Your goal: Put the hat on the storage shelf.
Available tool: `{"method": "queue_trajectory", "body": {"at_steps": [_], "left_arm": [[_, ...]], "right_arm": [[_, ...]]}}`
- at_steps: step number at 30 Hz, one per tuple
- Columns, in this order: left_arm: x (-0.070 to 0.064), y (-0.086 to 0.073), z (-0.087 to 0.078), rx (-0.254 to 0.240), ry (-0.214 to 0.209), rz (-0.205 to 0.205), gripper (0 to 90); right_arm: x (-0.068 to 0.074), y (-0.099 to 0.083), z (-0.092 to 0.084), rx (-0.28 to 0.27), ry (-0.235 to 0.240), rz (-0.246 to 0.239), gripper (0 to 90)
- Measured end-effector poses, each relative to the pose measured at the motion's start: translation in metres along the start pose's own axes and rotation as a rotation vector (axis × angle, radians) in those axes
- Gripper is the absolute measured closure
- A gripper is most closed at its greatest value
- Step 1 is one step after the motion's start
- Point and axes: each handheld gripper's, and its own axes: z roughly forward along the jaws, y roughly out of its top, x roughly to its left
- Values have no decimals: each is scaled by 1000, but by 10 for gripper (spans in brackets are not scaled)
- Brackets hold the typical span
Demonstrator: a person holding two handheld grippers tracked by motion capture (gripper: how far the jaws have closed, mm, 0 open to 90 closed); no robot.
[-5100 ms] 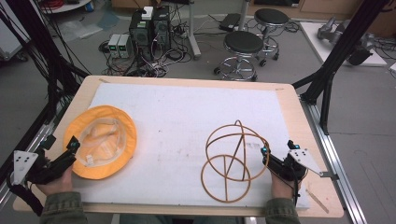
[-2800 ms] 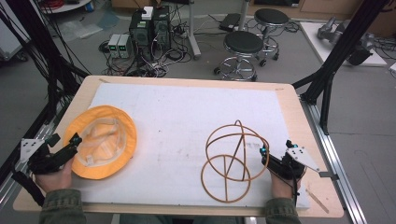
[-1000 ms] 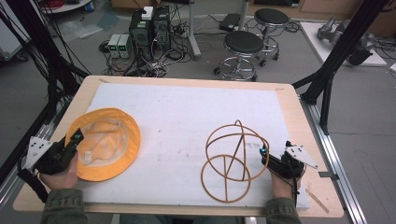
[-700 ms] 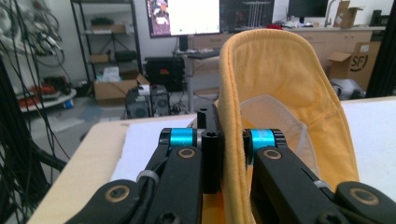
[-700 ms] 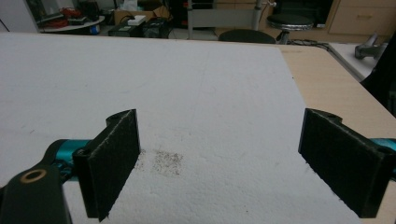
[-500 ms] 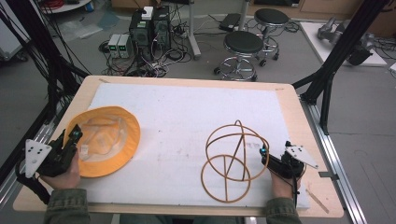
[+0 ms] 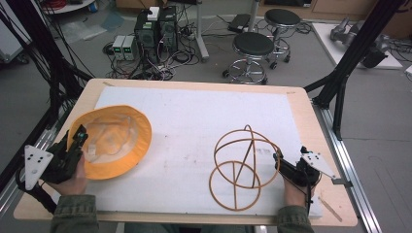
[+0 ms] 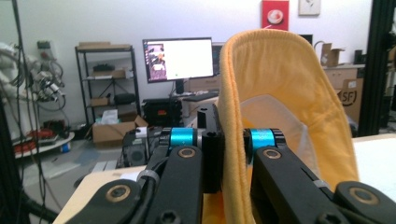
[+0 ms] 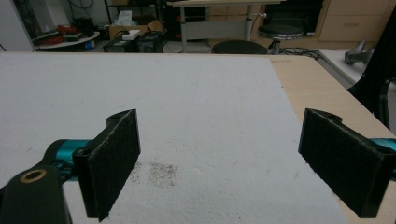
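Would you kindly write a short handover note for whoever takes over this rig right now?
Left gripper: shut on the hat's yellow brim, which stands up between the jaws; the hat is at the left of the white mat.
Right gripper: open, holding nothing, low over the mat beside the wire frame at the mat's right.
Done: the hat is gripped by its near-left edge.
Left: probably carry the hat to the frame and set it over it; the right gripper could steady the frame.
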Motion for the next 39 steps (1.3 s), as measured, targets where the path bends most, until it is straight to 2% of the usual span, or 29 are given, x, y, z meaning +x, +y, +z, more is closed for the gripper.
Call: {"method": "queue_trajectory", "body": {"at_steps": [6, 14, 21, 25, 29, 39], "left_arm": [[-9, 6, 4, -31, -12, 11, 874], [-22, 22, 14, -101, -29, 18, 874], [-36, 32, 21, -149, -87, -7, 874], [-41, 33, 25, -162, -102, -18, 873], [-46, 35, 34, -151, -120, -15, 873], [-74, 49, 60, -179, -151, 12, 873]], "right_arm": [[0, 0, 0, 1, 3, 10, 115], [-2, 0, 1, -3, -2, 23, 115], [-2, 0, 1, 2, -1, 21, 115], [-2, 0, 1, 1, -3, 20, 115], [-2, 0, 1, 3, -5, 21, 115], [-2, 0, 1, 5, -6, 23, 115]]}}
